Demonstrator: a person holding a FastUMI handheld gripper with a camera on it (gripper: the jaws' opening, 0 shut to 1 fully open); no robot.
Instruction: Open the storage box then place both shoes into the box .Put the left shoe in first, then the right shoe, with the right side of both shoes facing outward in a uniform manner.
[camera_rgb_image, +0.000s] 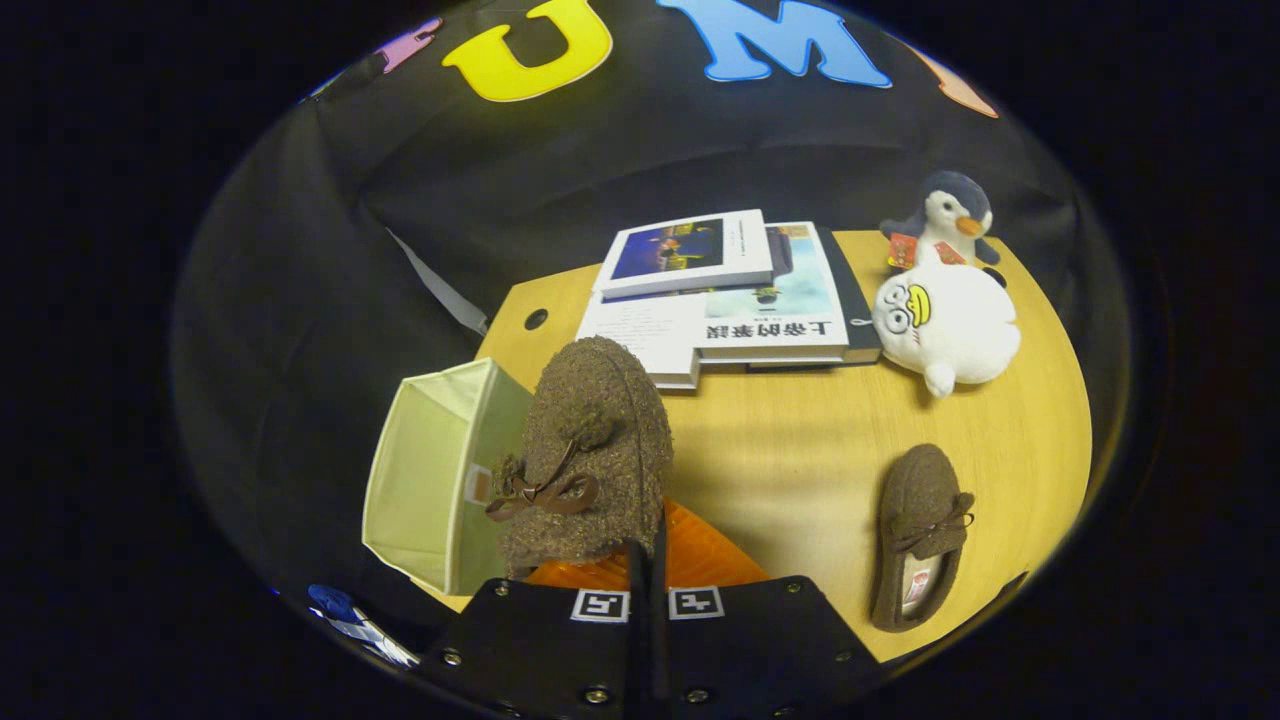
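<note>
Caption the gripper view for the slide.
Gripper, jaws closed on a brown slipper, beside the open storage box; second slipper on the table.

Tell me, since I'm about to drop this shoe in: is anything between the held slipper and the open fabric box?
Nothing visible blocks it. The fuzzy brown slipper is pinched between the gripper fingers, right beside the pale green fabric box, whose open mouth shows nothing inside. The books and plush toys lie beyond.
</note>
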